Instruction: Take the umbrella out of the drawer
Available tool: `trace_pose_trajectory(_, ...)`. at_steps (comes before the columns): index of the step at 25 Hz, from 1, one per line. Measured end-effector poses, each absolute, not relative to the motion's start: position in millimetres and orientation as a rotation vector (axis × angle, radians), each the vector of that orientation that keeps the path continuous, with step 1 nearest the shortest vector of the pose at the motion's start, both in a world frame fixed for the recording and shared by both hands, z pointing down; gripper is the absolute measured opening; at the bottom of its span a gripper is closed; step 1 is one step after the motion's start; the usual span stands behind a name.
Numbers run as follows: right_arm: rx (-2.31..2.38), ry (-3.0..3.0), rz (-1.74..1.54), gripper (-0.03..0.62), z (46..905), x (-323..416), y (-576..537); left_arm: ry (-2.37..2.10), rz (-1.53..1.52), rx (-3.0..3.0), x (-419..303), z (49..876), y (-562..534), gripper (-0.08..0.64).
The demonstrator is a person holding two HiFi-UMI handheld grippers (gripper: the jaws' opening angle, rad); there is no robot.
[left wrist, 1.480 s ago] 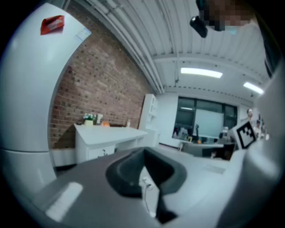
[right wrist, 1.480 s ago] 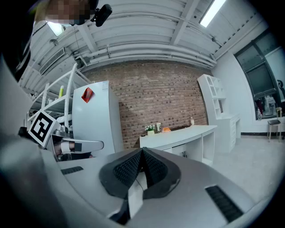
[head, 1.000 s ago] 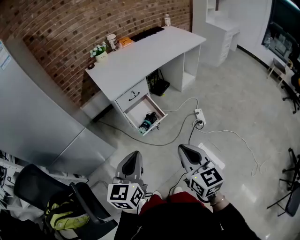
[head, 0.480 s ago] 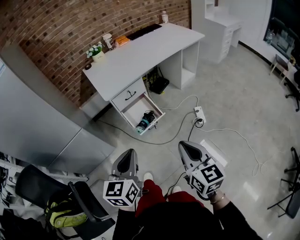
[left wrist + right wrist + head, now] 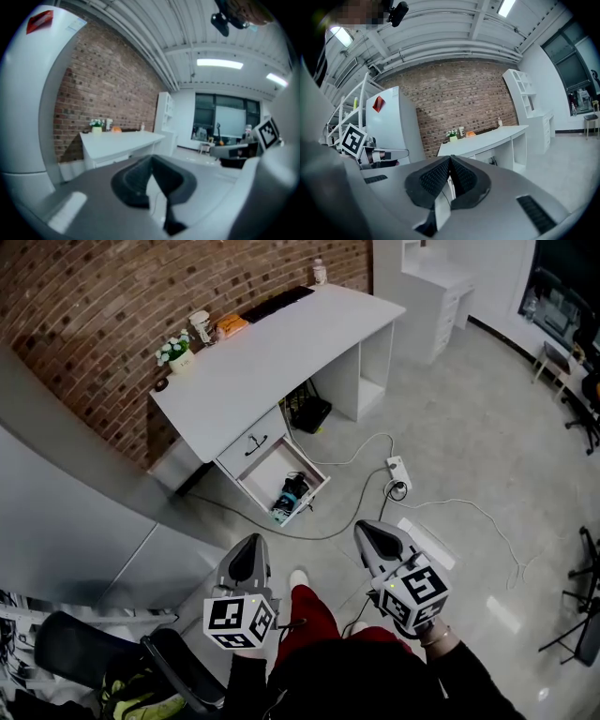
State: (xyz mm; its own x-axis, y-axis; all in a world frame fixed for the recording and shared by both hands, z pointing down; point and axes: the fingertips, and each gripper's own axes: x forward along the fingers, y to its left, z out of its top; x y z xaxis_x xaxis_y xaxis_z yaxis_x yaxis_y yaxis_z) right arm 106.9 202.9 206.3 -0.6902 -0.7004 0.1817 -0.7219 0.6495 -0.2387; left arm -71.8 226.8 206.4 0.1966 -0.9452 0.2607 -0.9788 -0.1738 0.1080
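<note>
In the head view a dark folded umbrella (image 5: pixel 290 494) with a teal part lies in the open lower drawer (image 5: pixel 258 472) of a white desk (image 5: pixel 272 348) by the brick wall. My left gripper (image 5: pixel 249 551) and right gripper (image 5: pixel 370 536) are held side by side above the floor, well short of the drawer. Both are shut with nothing between the pads. In the left gripper view the left gripper (image 5: pixel 151 161) has its jaws together, and the desk (image 5: pixel 119 142) shows beyond. In the right gripper view the right gripper (image 5: pixel 450 161) is shut too, pointing at the desk (image 5: pixel 487 139).
A power strip (image 5: pixel 399 472) and cables (image 5: pixel 469 512) lie on the floor right of the drawer. A large grey cabinet (image 5: pixel 66 512) stands at the left, with a black chair (image 5: pixel 141 662) and a yellow-green bag (image 5: pixel 141 701) near it. A potted plant (image 5: pixel 174 351) and small items sit on the desk.
The view and both grippers have moved toward the desk; the drawer sits nearer the grippers. A foot has stepped forward between them. Both grippers stay shut.
</note>
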Motion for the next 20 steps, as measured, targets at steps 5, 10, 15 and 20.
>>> trace_pose_trajectory(5, 1.250, -2.728, 0.477, -0.002, 216, 73, 155, -1.761, 0.228, 2.234, -106, 223, 175, 0.006)
trace_pose_trajectory(10, 1.260, -2.680, 0.525, -0.002, 229, 24, 114, -1.717, 0.283, 2.229, -149, 238, 126, 0.016)
trace_pose_trajectory(15, 1.267, -2.631, 0.563, -0.002, 242, -20, 82, -1.646, 0.322, 2.250, -182, 251, 86, 0.025)
trace_pose_trajectory(20, 1.313, -2.578, 0.590, -0.002, 249, -47, 58, -1.591, 0.332, 2.230, -207, 266, 62, 0.038)
